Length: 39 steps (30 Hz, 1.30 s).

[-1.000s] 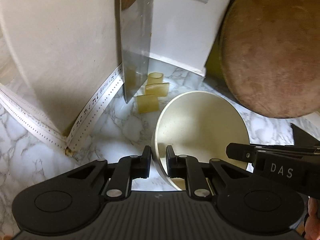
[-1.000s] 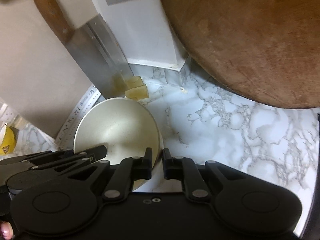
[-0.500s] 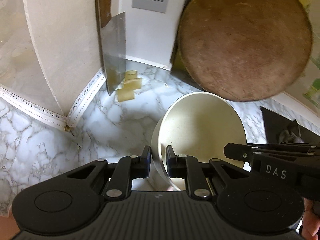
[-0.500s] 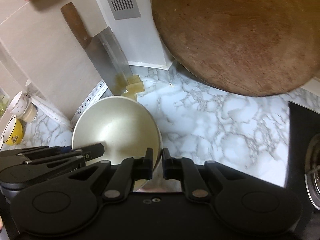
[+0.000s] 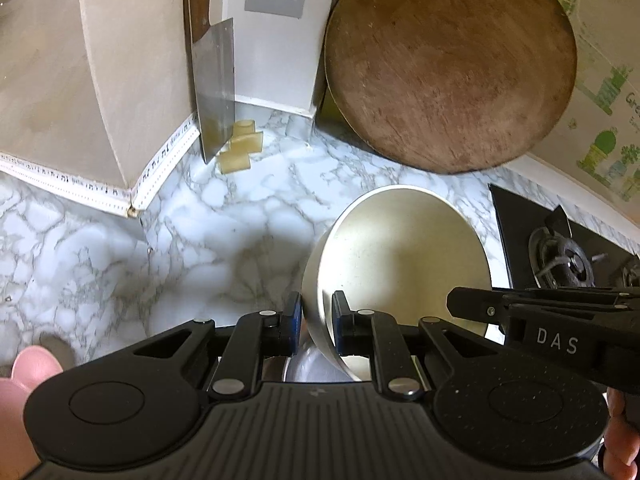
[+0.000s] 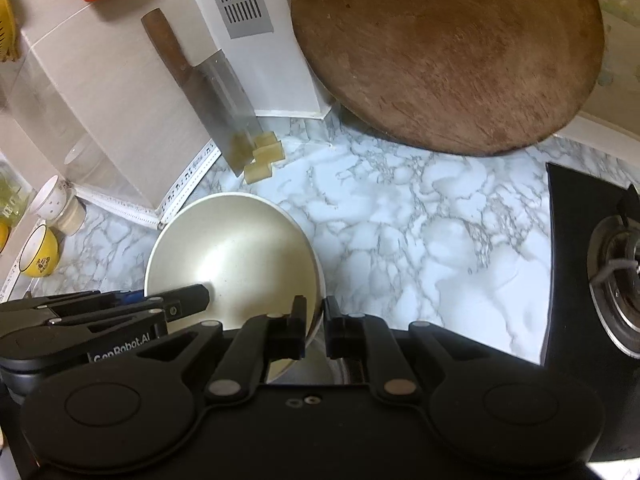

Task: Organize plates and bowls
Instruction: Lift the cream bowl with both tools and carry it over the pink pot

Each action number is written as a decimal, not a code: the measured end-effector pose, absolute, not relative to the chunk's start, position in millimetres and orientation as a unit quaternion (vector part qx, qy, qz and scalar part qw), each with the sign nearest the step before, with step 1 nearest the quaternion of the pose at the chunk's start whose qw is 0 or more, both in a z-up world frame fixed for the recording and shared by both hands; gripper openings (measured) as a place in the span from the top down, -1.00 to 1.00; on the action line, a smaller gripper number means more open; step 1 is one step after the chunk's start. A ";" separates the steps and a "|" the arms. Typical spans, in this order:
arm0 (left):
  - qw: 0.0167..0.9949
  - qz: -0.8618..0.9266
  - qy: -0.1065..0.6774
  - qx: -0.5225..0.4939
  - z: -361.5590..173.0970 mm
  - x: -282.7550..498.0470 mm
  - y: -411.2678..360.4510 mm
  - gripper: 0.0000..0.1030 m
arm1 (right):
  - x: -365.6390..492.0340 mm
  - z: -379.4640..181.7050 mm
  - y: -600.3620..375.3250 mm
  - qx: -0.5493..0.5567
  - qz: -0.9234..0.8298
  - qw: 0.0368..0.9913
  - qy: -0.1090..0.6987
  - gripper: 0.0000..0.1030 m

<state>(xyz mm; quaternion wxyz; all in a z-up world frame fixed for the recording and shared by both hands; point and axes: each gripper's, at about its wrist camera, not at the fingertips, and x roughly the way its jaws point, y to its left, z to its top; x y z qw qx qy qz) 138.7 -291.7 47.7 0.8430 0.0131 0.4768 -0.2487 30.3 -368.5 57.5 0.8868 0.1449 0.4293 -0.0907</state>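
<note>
While both tools clamp its rim, the cream bowl (image 5: 400, 264) hangs tilted above the marble counter (image 5: 248, 216). Left gripper (image 5: 316, 320): fingers closed on the bowl's left wall, one inside, one outside. Right gripper (image 6: 314, 322): pinched on the opposite edge likewise. Backdrop items: round wooden board (image 6: 448, 52) leaning on the wall; cleaver (image 6: 212, 96) propped upright, yellowish blocks (image 6: 264, 156) at its blade; yellow cup (image 6: 40, 256) far left; gas hob (image 6: 600, 264) at right.
</note>
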 end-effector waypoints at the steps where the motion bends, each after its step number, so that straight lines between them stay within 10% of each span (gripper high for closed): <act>1: 0.843 -0.250 0.477 0.013 47.2 135.3 -290.6 0.72 | 26.8 56.7 -367.2 0.144 -0.091 0.887 0.429 0.80; 39: 0.809 -0.263 0.520 0.071 -6.8 111.9 -297.7 0.72 | 6.9 7.5 -345.9 0.106 -0.111 0.869 0.470 0.80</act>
